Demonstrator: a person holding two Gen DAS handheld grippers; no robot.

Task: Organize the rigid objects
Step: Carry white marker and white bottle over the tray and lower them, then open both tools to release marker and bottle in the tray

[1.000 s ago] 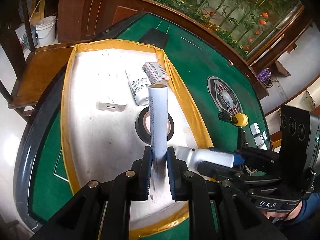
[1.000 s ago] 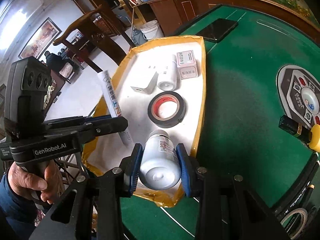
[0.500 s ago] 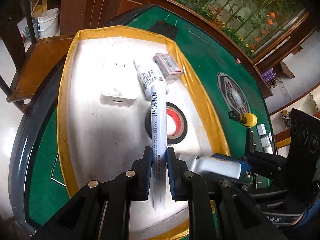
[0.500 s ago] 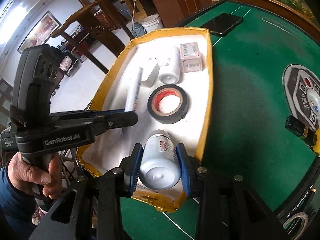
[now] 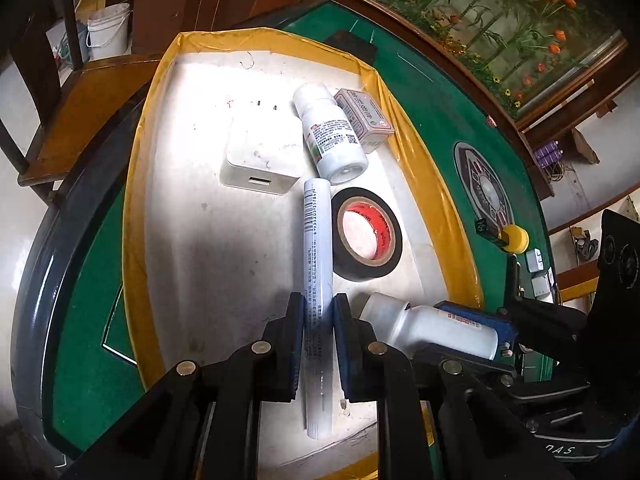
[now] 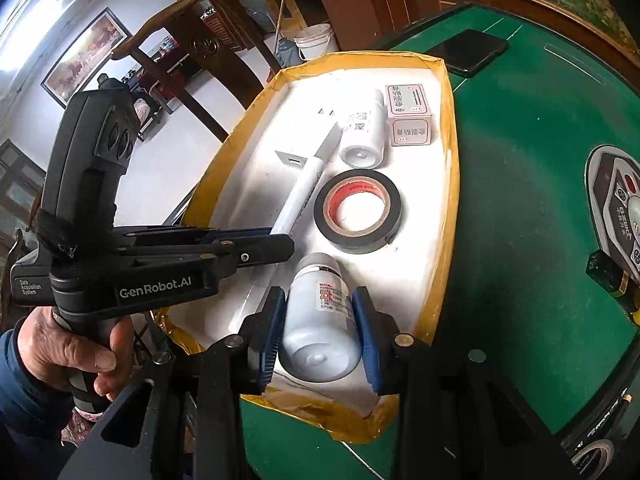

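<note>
A white tray with a yellow rim [image 5: 148, 128] [image 6: 450, 128] lies on the green table. My left gripper [image 5: 317, 320] is shut on a long white tube [image 5: 318, 248] [image 6: 300, 192], held low and flat over the tray, its far end near a white charger [image 5: 262, 156]. My right gripper [image 6: 320, 320] holds a white bottle [image 6: 318, 320] [image 5: 432, 328] at the tray's near end; the jaws look slightly parted around it. In the tray lie a black tape roll [image 5: 366, 234] [image 6: 357, 210], another white bottle [image 5: 330, 132] [image 6: 362, 136] and a small pink box [image 5: 364, 118] [image 6: 409, 114].
On the green felt [image 6: 520, 160] to the right lie a round control panel [image 5: 486, 192], a black-and-yellow battery [image 5: 502, 234] and a dark phone [image 6: 474, 52] beyond the tray. Wooden chairs [image 6: 188, 32] and a white bucket [image 5: 108, 28] stand past the table's edge.
The tube has tipped from upright to lying flat along the tray, and my left gripper has come lower. The right gripper's jaws have eased slightly off the bottle.
</note>
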